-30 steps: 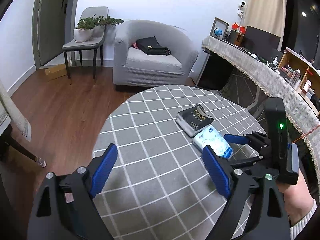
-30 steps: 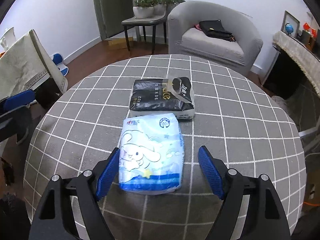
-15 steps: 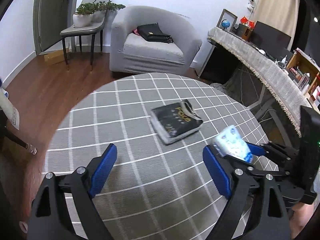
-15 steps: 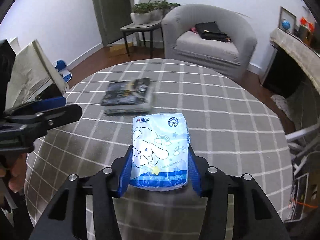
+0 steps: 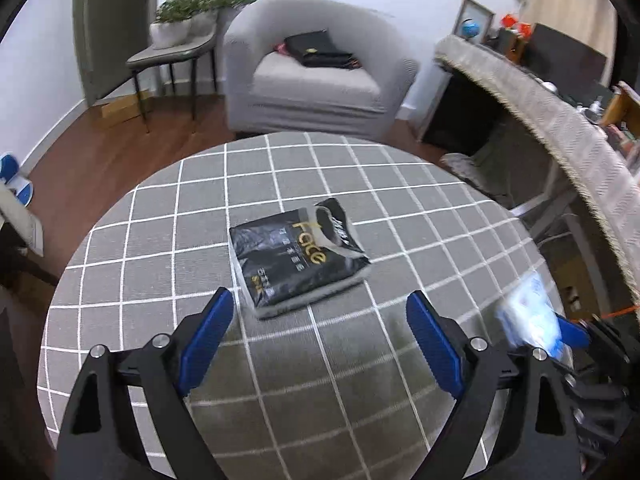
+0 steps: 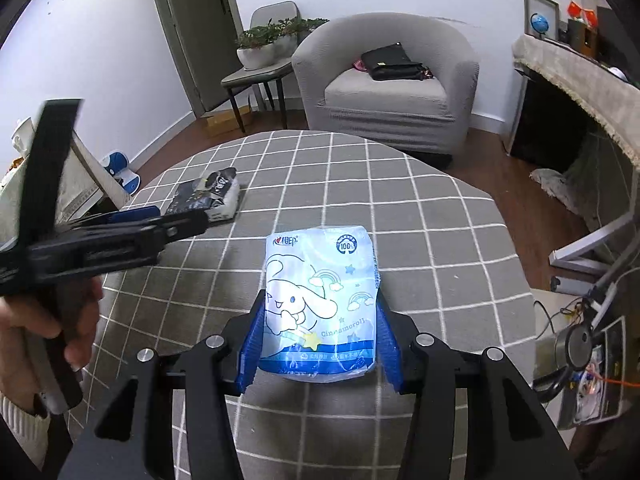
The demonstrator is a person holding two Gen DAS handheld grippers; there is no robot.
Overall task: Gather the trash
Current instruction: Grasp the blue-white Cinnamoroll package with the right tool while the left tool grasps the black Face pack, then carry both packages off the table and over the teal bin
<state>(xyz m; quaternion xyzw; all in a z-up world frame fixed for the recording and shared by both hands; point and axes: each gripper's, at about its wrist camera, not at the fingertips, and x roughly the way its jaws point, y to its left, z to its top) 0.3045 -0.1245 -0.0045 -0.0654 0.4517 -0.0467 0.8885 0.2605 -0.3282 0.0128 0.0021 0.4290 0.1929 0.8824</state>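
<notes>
A black tissue pack (image 5: 300, 256) with gold lettering lies on the round table's grey checked cloth (image 5: 160, 240). My left gripper (image 5: 316, 312) hovers open just short of it, the pack's near edge between the blue fingertips. My right gripper (image 6: 320, 336) is shut on a blue-white cartoon tissue pack (image 6: 320, 300), held above the cloth (image 6: 440, 240). In the left wrist view that blue pack (image 5: 528, 316) shows blurred at the right edge. From the right wrist I see the left gripper (image 6: 160, 220) reaching toward the black pack (image 6: 208, 196), with a hand (image 6: 48, 320) on its handle.
A grey armchair (image 5: 320, 80) with a black bag stands beyond the table, beside a chair holding potted plants (image 5: 180, 28). A long cloth-covered desk (image 5: 560, 120) runs along the right. Cables and headphones (image 6: 576, 344) lie on the floor to the right.
My right gripper closed on the blue pack and lifted it off the table, carrying it rightward. My left gripper swung over so the black pack now sits straight ahead of it.
</notes>
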